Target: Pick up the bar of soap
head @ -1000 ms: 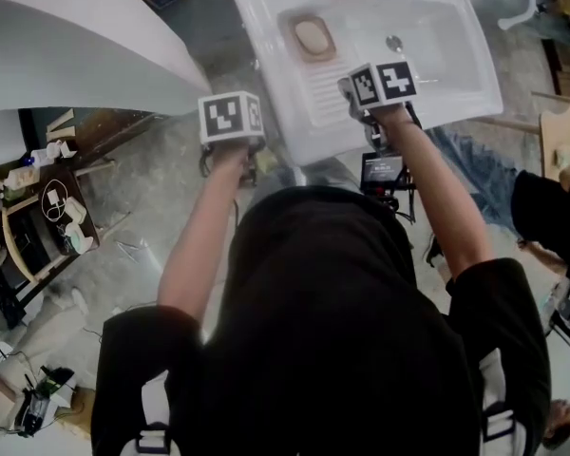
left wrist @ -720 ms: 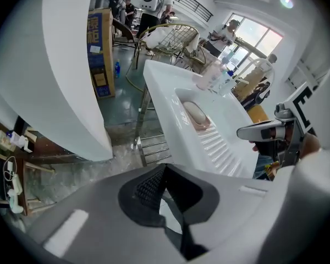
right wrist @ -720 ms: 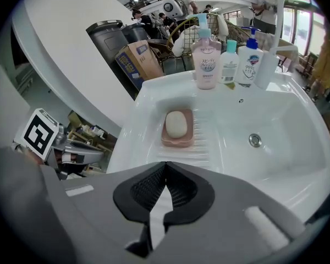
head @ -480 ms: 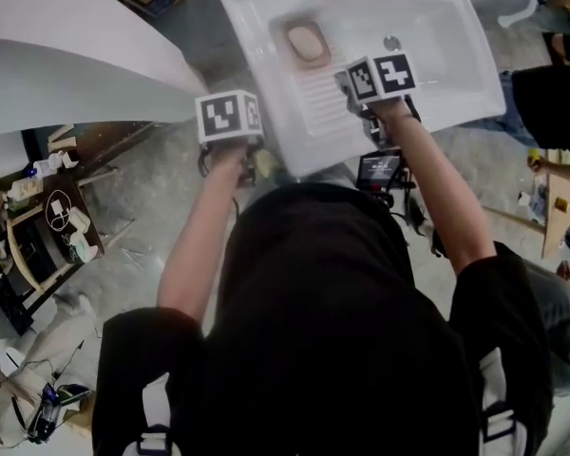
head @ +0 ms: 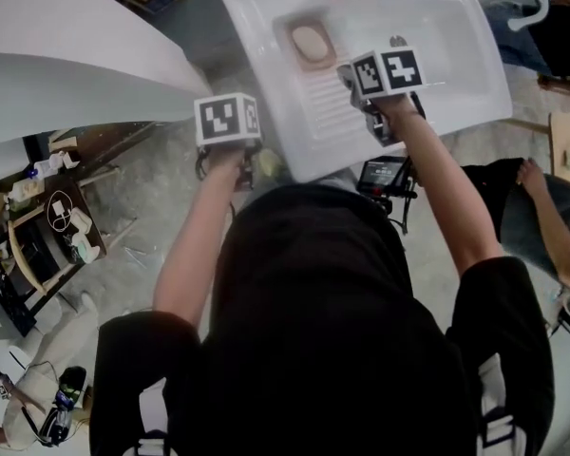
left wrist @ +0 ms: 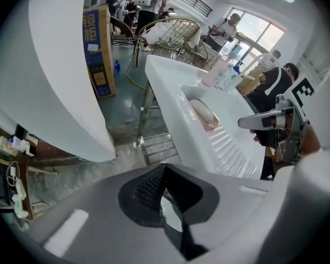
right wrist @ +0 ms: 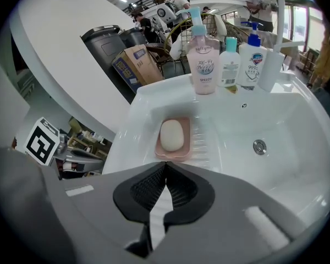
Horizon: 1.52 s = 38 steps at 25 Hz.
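Since a second ago, the right gripper [right wrist: 165, 167] has edged forward over the ribbed drainboard [right wrist: 204, 142] of the white sink [right wrist: 297, 120]. The left gripper [left wrist: 164, 168] hangs much where it was, outside the sink's near-left corner. Both pairs of fingers are pressed together with nothing between them. The bar of soap [right wrist: 172, 135], a pale oval, lies in a pink soap dish [right wrist: 172, 155] on the sink's left side. It is straight ahead of my right fingers and a little beyond their tips, with its long axis running away along the line they point. I judge the right hand clearly nearer; its fingers must part before straddling the soap's narrow width. Three bottles [right wrist: 203, 54] stand at the back rim.
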### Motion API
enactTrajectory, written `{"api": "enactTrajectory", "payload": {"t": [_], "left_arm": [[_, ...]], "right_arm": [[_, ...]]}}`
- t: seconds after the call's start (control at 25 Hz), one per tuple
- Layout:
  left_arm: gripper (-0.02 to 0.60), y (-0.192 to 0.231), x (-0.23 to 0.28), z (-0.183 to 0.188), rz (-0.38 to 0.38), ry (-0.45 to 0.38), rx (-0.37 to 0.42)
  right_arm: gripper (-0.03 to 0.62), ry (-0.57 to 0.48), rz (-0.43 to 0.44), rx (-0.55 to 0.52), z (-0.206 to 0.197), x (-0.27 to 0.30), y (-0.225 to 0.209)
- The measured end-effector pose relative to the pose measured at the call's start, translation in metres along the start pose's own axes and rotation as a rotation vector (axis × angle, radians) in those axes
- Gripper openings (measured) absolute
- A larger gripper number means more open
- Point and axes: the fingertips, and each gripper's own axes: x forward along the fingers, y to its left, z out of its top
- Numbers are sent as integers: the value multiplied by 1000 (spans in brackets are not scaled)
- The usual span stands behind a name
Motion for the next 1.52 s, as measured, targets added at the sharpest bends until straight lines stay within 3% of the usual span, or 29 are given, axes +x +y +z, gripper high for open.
{"api": "enactTrajectory", "payload": {"t": [0.72, 1.52], "left_arm": [[-2, 3, 11, 13, 0, 27, -20], [-2, 3, 22, 22, -3, 51, -39]], "right_arm": [[95, -3, 67, -29, 29, 19, -4], [161, 45, 55, -54, 39, 43, -8]]}}
